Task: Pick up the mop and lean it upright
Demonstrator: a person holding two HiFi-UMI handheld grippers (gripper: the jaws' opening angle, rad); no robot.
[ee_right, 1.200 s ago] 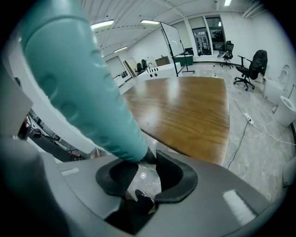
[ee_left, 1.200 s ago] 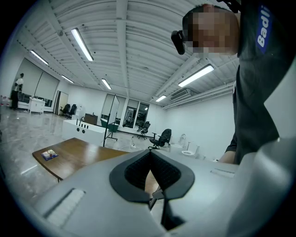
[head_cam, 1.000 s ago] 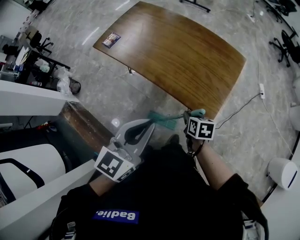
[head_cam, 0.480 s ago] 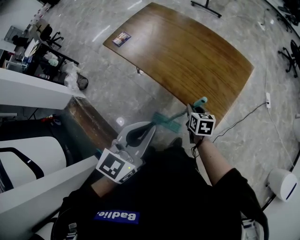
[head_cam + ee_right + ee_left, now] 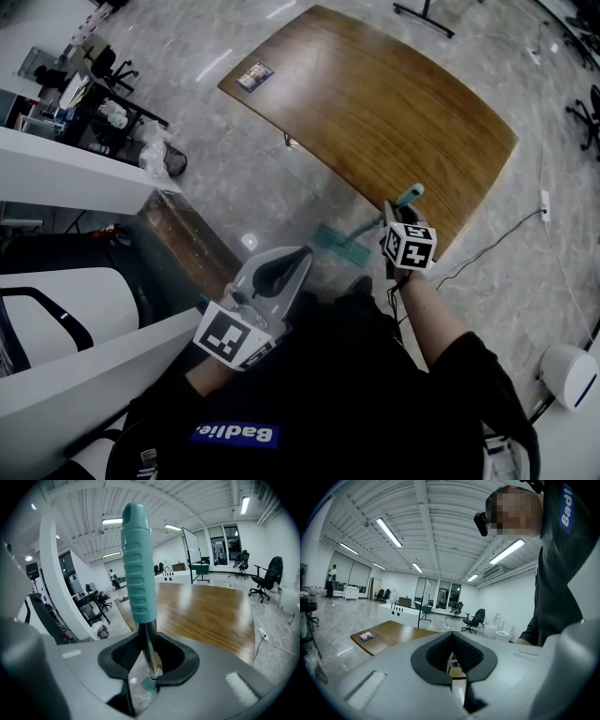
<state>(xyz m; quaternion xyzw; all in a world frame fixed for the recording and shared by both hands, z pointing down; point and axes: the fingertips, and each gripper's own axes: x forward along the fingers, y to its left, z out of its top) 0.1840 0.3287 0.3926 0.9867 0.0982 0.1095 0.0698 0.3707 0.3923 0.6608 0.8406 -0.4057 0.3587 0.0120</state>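
Note:
The mop has a teal grip (image 5: 138,564) and a metal shaft (image 5: 148,646). Its flat teal head (image 5: 339,246) rests on the marble floor. My right gripper (image 5: 149,660) is shut on the shaft just below the grip, and the grip rises steeply out of the jaws. In the head view the right gripper (image 5: 396,220) holds the grip (image 5: 409,195) beside the near edge of the wooden table (image 5: 375,103). My left gripper (image 5: 279,270) hangs to the left of the mop head, apart from the mop. In its own view the left gripper (image 5: 451,641) is shut with nothing held.
A small booklet (image 5: 255,75) lies at the table's far corner. A white counter (image 5: 66,178) and a glass panel stand at the left, with bin bags (image 5: 159,155) beyond. A cable (image 5: 487,248) runs across the floor at the right, near a white round bin (image 5: 567,375).
My right gripper has moved the mop's grip toward the table edge, and the mop head has slid a little along the floor. The left gripper has stayed about where it was.

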